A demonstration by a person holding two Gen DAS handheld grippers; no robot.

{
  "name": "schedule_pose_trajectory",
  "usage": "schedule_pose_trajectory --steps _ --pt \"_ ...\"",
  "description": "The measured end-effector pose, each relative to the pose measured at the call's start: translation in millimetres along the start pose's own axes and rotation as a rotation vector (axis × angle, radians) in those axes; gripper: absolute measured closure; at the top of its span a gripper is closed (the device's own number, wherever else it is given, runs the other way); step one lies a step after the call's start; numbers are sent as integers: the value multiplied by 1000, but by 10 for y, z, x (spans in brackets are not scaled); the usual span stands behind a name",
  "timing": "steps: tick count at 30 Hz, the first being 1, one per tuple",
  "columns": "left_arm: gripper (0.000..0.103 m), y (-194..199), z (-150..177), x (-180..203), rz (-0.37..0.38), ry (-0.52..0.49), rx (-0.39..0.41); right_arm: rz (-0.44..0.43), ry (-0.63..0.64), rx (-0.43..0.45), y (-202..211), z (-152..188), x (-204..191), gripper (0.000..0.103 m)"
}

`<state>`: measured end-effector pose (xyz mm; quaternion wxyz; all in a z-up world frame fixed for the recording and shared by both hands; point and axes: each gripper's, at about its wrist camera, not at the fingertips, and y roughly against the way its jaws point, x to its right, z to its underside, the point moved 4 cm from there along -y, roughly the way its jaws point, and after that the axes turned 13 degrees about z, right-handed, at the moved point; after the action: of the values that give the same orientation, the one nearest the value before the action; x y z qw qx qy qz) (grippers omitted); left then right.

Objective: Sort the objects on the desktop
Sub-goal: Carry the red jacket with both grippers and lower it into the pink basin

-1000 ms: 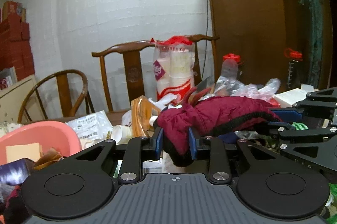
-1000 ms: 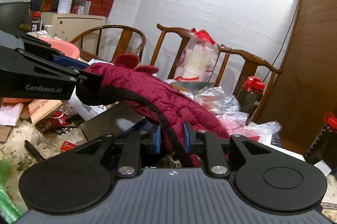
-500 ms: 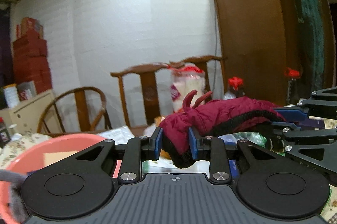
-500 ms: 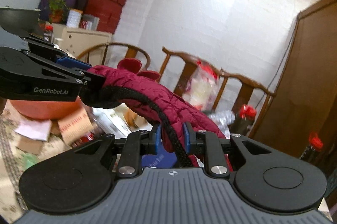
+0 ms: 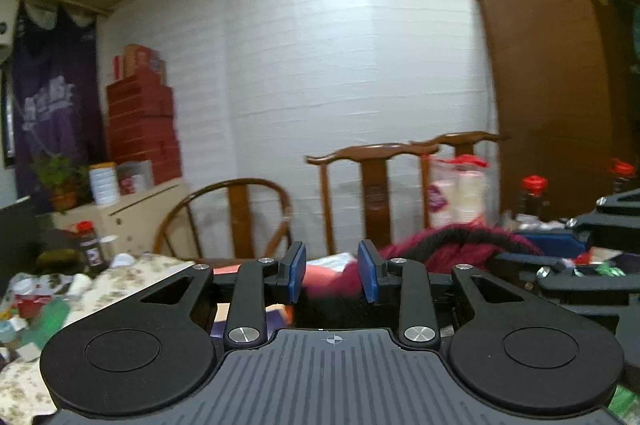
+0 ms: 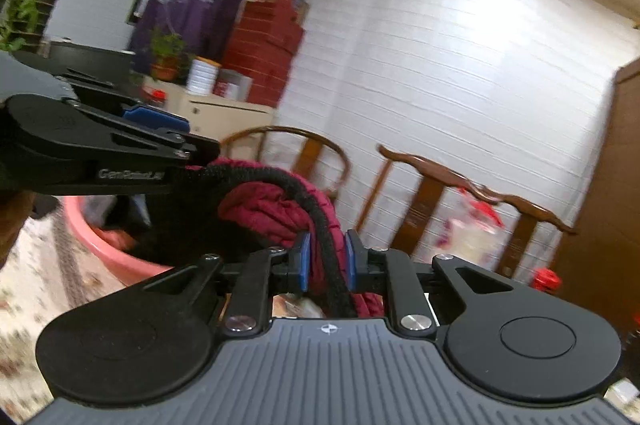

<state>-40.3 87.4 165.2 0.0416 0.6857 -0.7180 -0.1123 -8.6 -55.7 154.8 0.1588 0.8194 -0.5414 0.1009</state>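
Quilted maroon glove (image 6: 276, 213) with black corded trim was pinched in the right gripper (image 6: 327, 261) at frame centre; the left gripper (image 5: 331, 272) had just been opening, blue pads clear of the fabric.

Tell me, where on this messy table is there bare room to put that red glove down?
For the red glove, bare flowered cloth shows left of the pink basin, up to the dark bottle and scraps at the table's left end. The right end is crowded: red-capped bottles, a bag of cups, loose bits.
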Motion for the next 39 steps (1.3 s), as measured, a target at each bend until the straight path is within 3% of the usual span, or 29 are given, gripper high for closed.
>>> schedule_pose_trajectory --steps 11,20,29,32,39 --pt "59 -99 10 -875 -151 45 -46 -99 -40 16 -526 -501 -808 84" --pt "53 -389 96 -1454 -225 82 -80 -112 -69 3 -1149 -550 -1248 84" --pt "46 -735 576 -1787 -247 115 -212 -151 32 -108 -1600 -255 -1841 84" --pt "46 -896 740 -1830 -257 115 -272 -182 21 -201 -1773 -201 -1965 84" --pt "44 -1197 895 -1971 -303 148 -358 -170 64 -323 -2093 -135 -2121 82"
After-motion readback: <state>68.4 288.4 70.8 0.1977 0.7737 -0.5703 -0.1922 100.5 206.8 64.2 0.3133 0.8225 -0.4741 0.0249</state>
